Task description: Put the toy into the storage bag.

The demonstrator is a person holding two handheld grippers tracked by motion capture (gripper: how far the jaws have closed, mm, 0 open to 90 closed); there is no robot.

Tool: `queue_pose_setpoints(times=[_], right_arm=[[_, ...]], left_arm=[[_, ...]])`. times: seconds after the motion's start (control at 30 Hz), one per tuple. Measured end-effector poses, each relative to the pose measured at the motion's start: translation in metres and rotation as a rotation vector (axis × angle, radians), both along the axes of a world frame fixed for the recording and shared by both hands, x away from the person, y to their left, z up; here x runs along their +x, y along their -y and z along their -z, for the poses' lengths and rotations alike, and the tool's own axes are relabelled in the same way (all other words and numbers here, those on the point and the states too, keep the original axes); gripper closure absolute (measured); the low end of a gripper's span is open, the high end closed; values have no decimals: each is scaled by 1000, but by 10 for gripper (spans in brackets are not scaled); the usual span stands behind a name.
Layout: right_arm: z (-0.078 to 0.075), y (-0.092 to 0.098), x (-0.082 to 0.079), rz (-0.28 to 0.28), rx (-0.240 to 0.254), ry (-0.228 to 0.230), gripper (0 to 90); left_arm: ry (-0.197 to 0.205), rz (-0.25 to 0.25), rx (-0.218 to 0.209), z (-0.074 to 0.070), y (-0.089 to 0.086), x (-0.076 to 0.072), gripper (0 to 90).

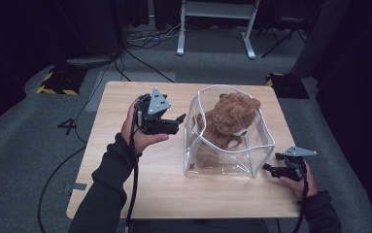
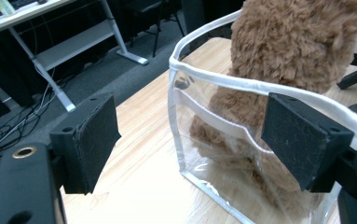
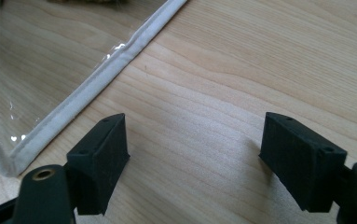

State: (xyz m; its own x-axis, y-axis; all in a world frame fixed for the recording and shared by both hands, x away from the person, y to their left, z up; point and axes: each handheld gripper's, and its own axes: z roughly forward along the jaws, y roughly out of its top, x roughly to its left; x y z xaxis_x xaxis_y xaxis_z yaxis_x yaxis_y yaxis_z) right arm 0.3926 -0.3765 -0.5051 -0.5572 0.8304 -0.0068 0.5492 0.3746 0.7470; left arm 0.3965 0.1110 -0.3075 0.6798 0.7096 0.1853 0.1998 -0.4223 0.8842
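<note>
A clear plastic bag (image 1: 251, 160) with white piping stands open on the wooden table (image 1: 174, 189). A brown teddy bear (image 1: 229, 116) sits inside it, its head above the rim. My left gripper (image 1: 178, 121) hovers just left of the bag, jaws open and pointing at the bag's left wall. In the left gripper view the bag's white rim (image 2: 260, 88) and the bear (image 2: 297, 42) lie beyond my open gripper (image 2: 190, 135). My right gripper (image 1: 266, 168) rests low by the bag's front right corner, open, nothing between its jaws. The right gripper view shows the bag's bottom seam (image 3: 97, 79) left of my gripper (image 3: 195, 154).
The table's near half in front of the bag is bare wood. Beyond the far edge are a grey floor, cables and a white desk frame (image 1: 217, 29). Yellow-black striped pads (image 1: 57, 82) lie on the floor at both far corners.
</note>
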Motion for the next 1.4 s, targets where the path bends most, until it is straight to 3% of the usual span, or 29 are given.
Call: queue_pose_setpoints(times=[0.9, 1.4], right_arm=[[0, 0, 0, 0, 0, 0, 227], [0, 0, 0, 0, -1, 0, 227]], left_arm=[[-60, -71, 77, 35, -29, 0, 187], [-95, -79, 110, 58, -37, -1, 175]])
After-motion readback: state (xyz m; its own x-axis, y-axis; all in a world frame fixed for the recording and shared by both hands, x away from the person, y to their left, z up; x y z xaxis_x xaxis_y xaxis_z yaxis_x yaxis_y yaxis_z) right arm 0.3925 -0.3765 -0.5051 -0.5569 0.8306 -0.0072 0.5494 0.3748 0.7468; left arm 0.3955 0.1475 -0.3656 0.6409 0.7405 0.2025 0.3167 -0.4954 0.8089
